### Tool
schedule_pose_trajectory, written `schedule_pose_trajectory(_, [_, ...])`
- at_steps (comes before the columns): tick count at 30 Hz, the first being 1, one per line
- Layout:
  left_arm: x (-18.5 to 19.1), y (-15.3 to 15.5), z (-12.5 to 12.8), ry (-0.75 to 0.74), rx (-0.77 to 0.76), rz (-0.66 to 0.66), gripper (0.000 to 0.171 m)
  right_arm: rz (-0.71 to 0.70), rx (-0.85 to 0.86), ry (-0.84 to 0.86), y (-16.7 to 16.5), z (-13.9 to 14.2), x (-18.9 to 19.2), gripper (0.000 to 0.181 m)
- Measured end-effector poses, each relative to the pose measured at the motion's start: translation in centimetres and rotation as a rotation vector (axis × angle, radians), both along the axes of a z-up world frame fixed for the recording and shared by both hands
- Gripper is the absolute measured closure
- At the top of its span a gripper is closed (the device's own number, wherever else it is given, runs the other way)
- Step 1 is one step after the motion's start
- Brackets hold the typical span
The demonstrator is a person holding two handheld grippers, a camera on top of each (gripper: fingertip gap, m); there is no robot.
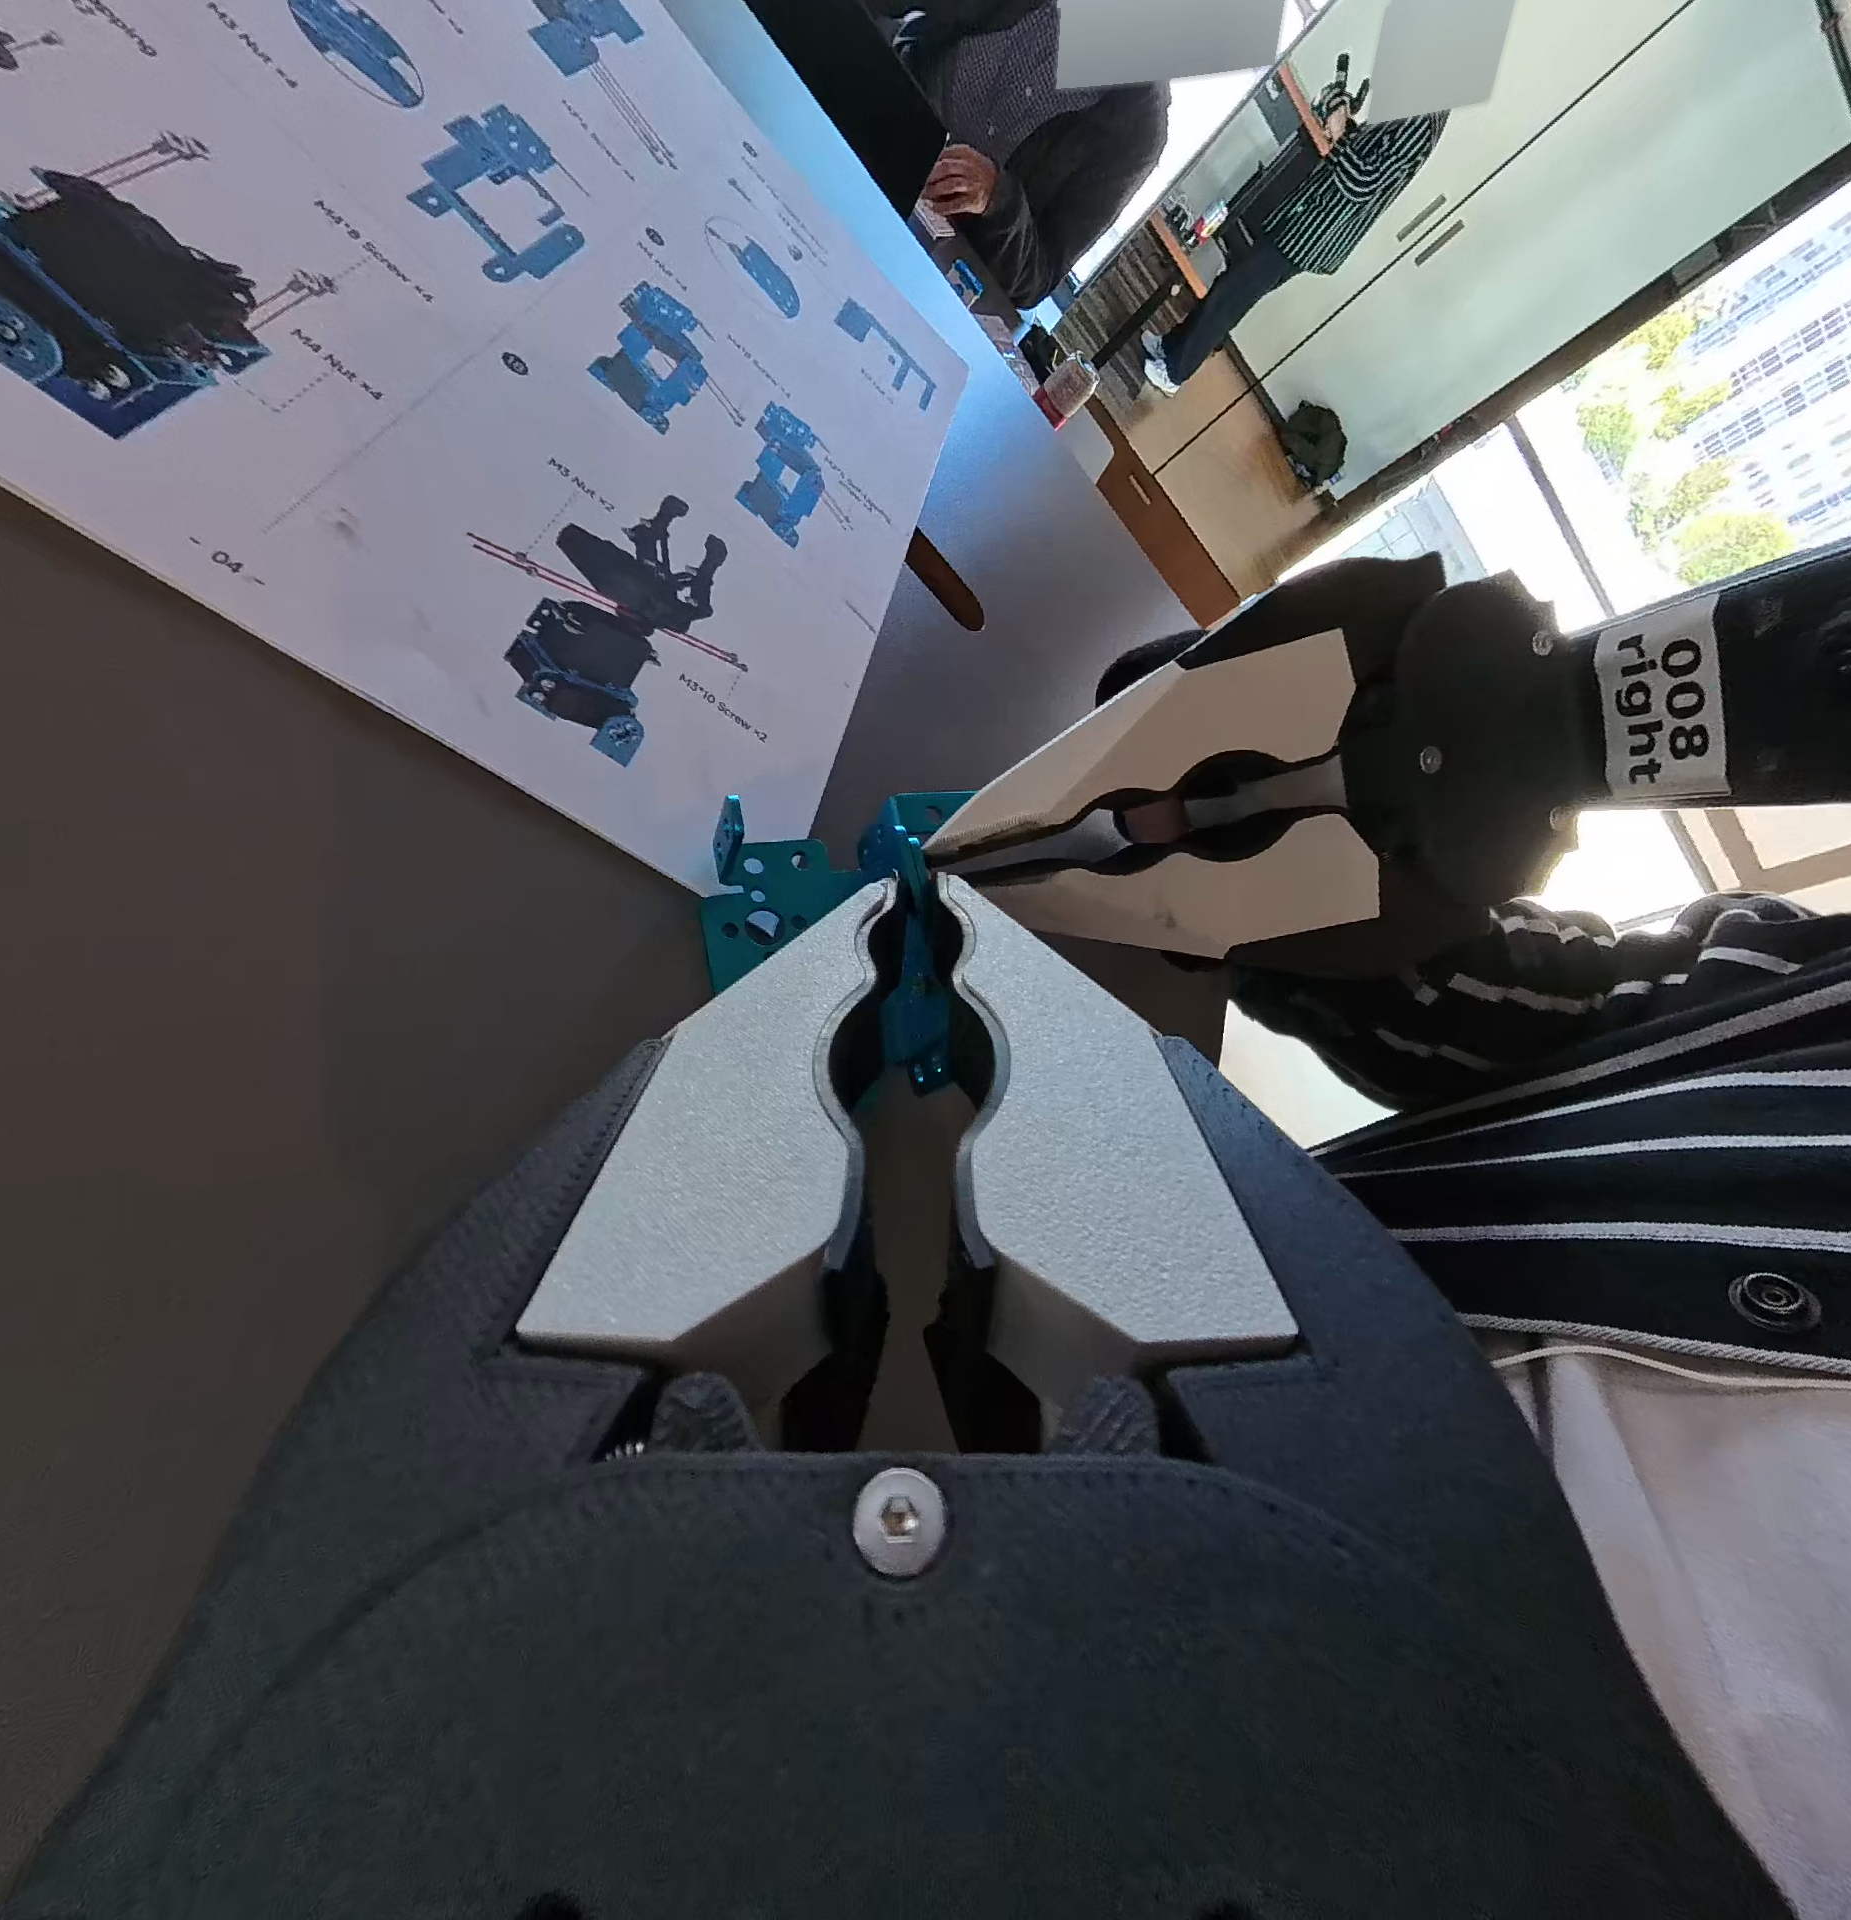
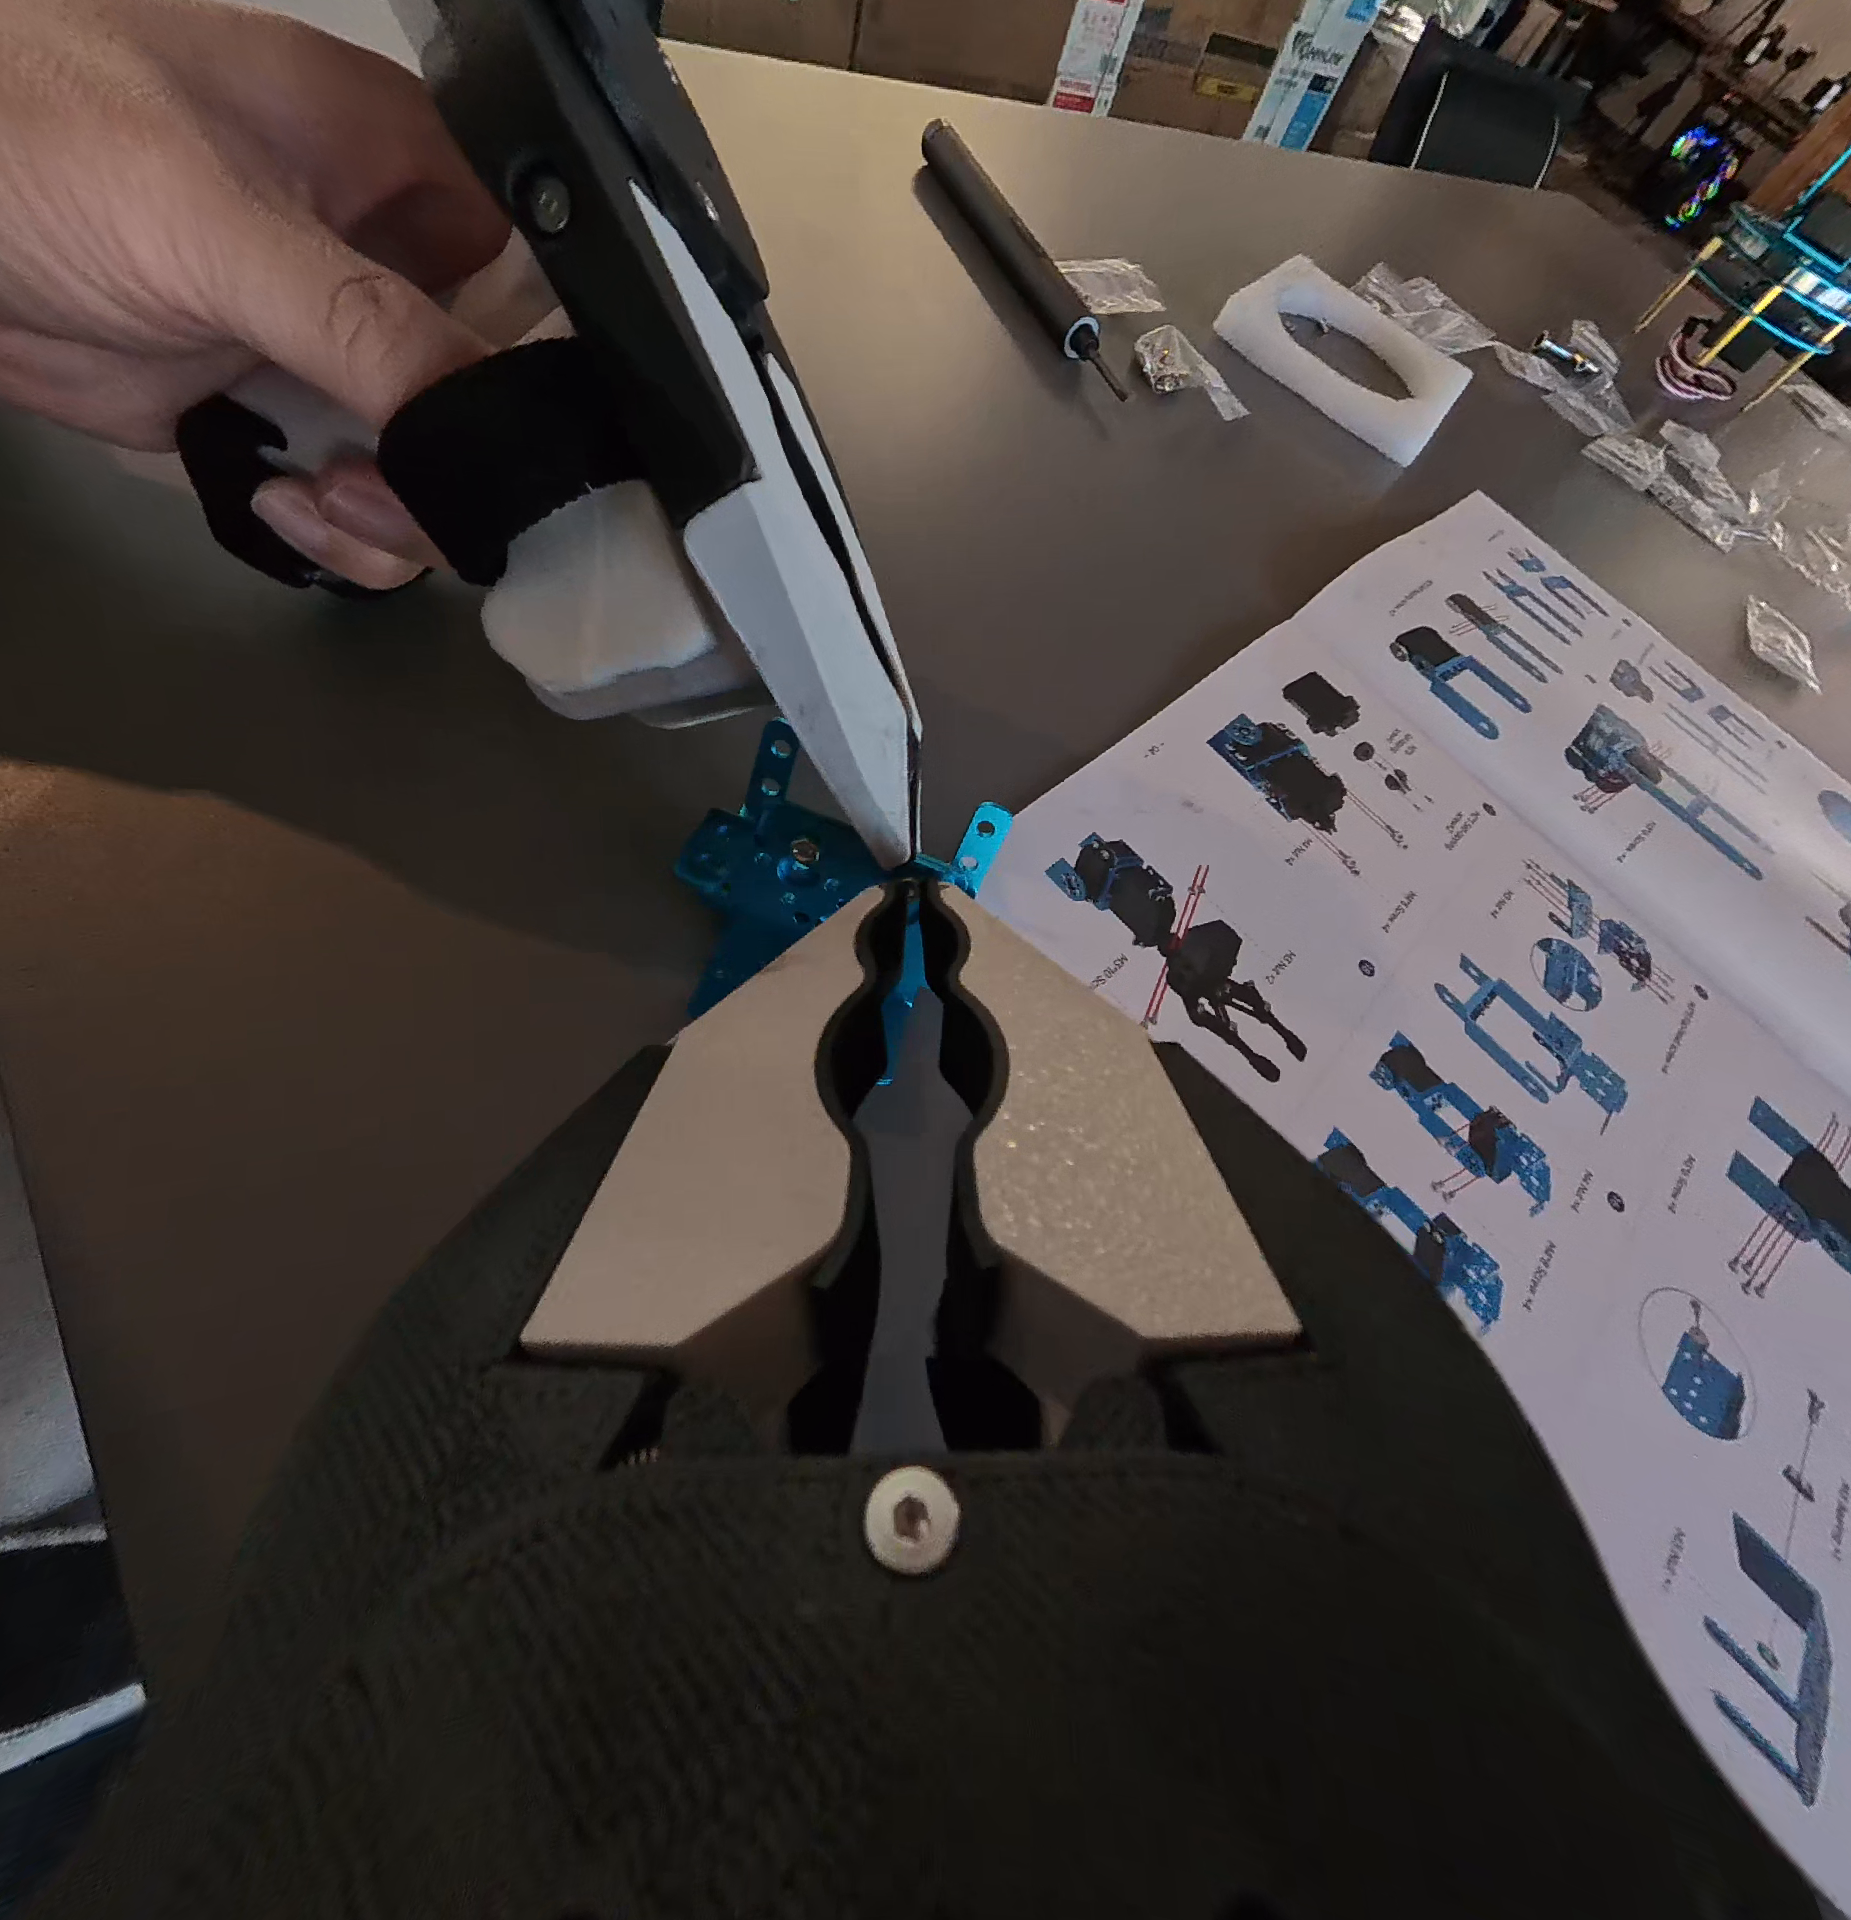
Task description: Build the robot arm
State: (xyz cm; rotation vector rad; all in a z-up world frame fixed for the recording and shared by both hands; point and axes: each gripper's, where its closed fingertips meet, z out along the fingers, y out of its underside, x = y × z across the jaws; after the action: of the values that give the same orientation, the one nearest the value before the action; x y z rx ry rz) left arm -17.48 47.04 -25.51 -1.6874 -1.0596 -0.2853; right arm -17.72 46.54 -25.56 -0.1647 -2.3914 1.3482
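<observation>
A blue metal bracket (image 1: pixel 765 904) with holes stands on the dark grey table (image 1: pixel 225 935), by the corner of a printed instruction sheet (image 1: pixel 433 312). My left gripper (image 1: pixel 916 883) is shut on an upright blue part of the bracket (image 1: pixel 916 997), which shows between its fingers. My right gripper (image 1: pixel 936 847) comes in from the right and is shut at the top edge of the same part. In the right wrist view my right gripper (image 2: pixel 913 891) pinches the blue bracket (image 2: pixel 775 873) tip to tip with the left gripper (image 2: pixel 900 847), which a hand (image 2: pixel 173 260) holds.
The instruction sheet (image 2: pixel 1472 1039) lies to the right. Farther back are a black cylindrical tool (image 2: pixel 1014 249), a white foam piece (image 2: pixel 1347 353), several clear bags of small parts (image 2: pixel 1679 468) and a small framed device (image 2: pixel 1783 291). A striped sleeve (image 1: pixel 1523 1039) is close on the right. The grippers are tip to tip, or close to it.
</observation>
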Motion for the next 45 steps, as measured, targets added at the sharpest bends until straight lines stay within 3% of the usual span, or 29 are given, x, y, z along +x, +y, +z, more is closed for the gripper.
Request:
schedule_pose_trajectory(4, [-0.03,0.01,0.01,-0.003,0.000,0.004,0.169,-0.009,-0.023,-0.042,0.01,-0.02,-0.06,0.179])
schedule_pose_trajectory(17, [-0.07,-0.06,0.01,-0.015,0.006,0.010,0.169,-0.001,0.044,0.077,-0.12,-0.29,-0.02,0.173])
schedule_pose_trajectory(45, [-0.02,-0.05,0.03,-0.021,0.011,0.004,0.169,0.008,0.044,0.042,-0.07,-0.29,-0.28,0.176])
